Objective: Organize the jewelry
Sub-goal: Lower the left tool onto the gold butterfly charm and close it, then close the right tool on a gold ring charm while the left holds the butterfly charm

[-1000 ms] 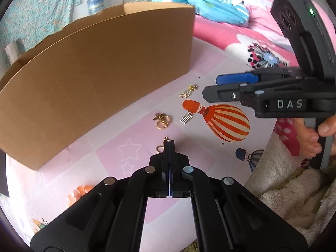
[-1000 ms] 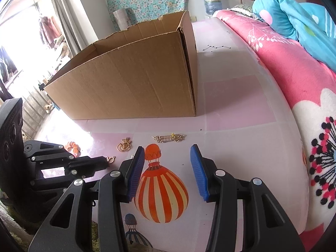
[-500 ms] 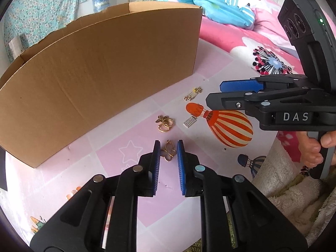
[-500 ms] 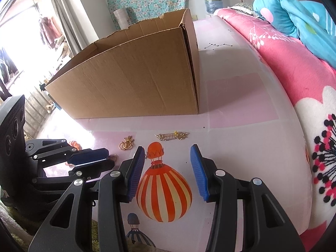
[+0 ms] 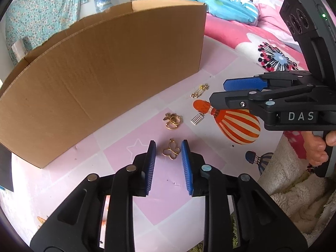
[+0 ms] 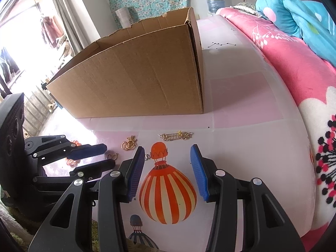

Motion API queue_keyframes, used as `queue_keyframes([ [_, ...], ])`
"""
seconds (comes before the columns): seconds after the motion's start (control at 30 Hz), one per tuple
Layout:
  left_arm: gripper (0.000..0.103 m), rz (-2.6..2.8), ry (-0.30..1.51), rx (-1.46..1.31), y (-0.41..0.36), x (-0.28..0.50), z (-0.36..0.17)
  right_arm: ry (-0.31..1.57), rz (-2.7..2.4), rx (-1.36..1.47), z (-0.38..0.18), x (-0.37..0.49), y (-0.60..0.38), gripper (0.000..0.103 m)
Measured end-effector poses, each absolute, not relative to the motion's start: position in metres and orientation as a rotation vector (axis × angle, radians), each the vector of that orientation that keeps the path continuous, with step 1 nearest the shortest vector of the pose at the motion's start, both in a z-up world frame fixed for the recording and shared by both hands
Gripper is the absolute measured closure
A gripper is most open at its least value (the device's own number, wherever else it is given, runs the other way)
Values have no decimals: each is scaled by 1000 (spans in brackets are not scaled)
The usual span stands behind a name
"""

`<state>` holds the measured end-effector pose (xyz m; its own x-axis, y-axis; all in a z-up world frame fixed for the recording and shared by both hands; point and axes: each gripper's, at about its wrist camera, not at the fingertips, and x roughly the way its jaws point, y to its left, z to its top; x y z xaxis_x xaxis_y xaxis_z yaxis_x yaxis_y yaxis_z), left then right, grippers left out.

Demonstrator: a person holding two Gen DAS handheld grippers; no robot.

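Note:
A gold butterfly charm [image 5: 171, 150] lies flat on the pink mat between the tips of my left gripper [image 5: 168, 150], whose jaws are opening and do not touch it. Just beyond lie a gold flower ring piece [image 5: 172, 120], a small silver comb-like charm [image 5: 197, 119] and a gold chain clasp [image 5: 199, 91]. My right gripper [image 6: 167, 157] stands open above the printed orange balloon, with nothing between its blue pads. In its view I see the chain clasp [image 6: 176, 136], the flower ring piece [image 6: 129, 143] and, low at the left, the left gripper [image 6: 108, 157] with the butterfly charm [image 6: 112, 156] by its tips.
A large open cardboard box [image 5: 100, 71] stands on the mat just behind the jewelry. A pink flowered blanket [image 6: 294, 67] and a blue quilt [image 5: 220, 2] lie to the right. A hand [image 5: 317, 147] holds the right gripper's handle, over a fluffy cream rug [image 5: 294, 199].
My left gripper went from shut on the butterfly charm to open, and the charm now lies loose on the mat between its tips. The right gripper kept still.

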<state>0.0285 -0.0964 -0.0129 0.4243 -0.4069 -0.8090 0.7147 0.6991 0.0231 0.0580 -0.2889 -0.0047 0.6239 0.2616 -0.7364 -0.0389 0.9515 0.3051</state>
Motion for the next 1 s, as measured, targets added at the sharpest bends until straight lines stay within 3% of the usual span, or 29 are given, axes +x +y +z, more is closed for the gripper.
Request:
queue_keyframes([
  [0.33, 80, -731, 887, 403, -98, 28, -13, 881, 173, 268, -4, 58, -289, 58],
  [0.4, 88, -736, 878, 409, -98, 27, -14, 880, 173, 263, -3, 58, -288, 58],
  [0.8, 88, -700, 869, 390, -90, 30, -14, 860, 248, 182, 10, 64, -269, 59],
  [1.0, 88, -697, 862, 368, -85, 31, -16, 884, 318, 64, 8, 75, -243, 69],
])
